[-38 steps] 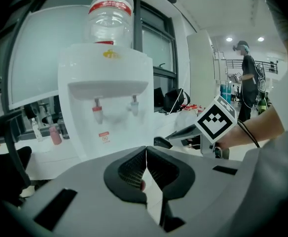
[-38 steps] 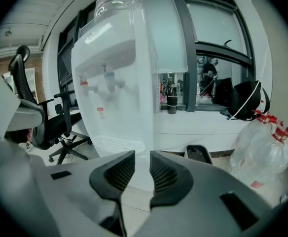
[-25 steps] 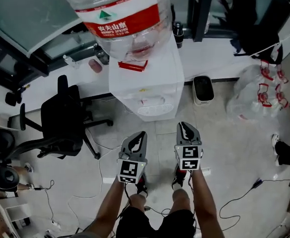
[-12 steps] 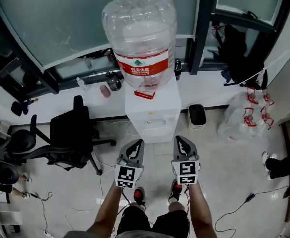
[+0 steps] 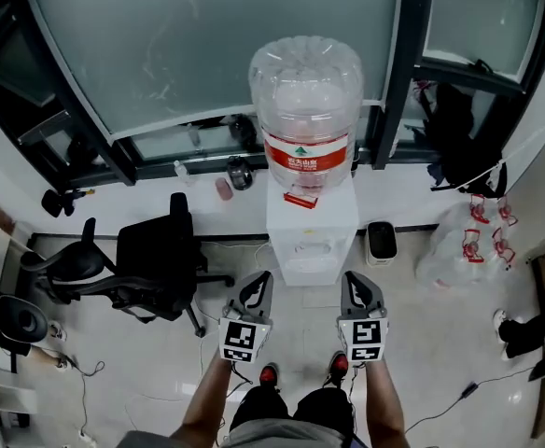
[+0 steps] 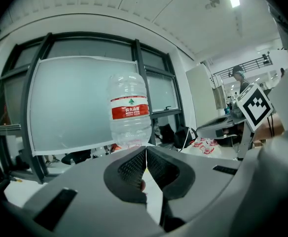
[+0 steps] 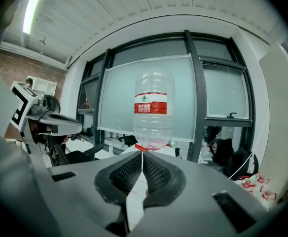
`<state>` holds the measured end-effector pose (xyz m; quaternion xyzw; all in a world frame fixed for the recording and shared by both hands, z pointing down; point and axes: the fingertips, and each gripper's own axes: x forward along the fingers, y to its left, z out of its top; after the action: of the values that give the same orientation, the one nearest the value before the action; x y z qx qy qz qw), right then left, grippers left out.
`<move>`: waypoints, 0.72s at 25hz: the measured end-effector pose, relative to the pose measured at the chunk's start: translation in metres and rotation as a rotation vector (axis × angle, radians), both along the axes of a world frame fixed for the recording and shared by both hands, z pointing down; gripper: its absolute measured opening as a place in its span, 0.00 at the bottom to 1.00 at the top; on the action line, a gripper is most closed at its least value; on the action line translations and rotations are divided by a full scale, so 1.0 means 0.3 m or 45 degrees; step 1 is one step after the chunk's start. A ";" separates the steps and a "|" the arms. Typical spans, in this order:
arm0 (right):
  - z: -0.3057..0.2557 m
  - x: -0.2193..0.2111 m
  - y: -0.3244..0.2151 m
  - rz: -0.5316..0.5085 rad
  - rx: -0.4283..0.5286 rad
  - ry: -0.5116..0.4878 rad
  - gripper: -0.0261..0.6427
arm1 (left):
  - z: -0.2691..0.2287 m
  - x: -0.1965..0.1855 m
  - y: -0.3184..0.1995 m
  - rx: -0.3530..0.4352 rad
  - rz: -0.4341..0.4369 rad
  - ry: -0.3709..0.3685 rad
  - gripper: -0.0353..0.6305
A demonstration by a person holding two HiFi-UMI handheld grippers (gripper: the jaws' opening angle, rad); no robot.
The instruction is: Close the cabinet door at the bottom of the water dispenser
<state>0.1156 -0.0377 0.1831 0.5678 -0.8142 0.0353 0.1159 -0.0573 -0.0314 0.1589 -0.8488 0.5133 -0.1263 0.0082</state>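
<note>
Here, in the head view, the dispenser (image 5: 312, 236) carries a bottle (image 5: 306, 110); the door (image 5: 308, 271), low on its front, looks shut. The left gripper (image 5: 257, 287) and the right gripper (image 5: 361, 286) hover near it, not touching.

Left gripper view: jaws together, empty; the writing on the red label (image 6: 129, 113) is too small to read.

Right gripper view: jaws together, nothing between.

Water dispenser (image 5: 312, 236) straight ahead of me, against the window (image 5: 207, 45), bottle (image 5: 306, 110) on top. Chair (image 5: 156, 264) left of it, bin (image 5: 381, 242) just right, bags (image 5: 464, 245) further right. Left gripper (image 5: 261, 280) and right gripper (image 5: 356, 280) side by side before it, not touching.
</note>
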 end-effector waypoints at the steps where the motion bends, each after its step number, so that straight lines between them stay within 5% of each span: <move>1: -0.016 -0.003 0.006 -0.003 0.006 0.004 0.07 | -0.011 -0.014 0.007 0.001 -0.009 0.000 0.09; 18: -0.142 -0.013 0.106 0.009 0.068 0.000 0.07 | -0.060 -0.173 0.107 -0.031 -0.104 0.012 0.09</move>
<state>0.1116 -0.0060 0.1406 0.5737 -0.8128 0.0138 0.1006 -0.1091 0.0007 0.1409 -0.8277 0.5461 -0.1288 -0.0096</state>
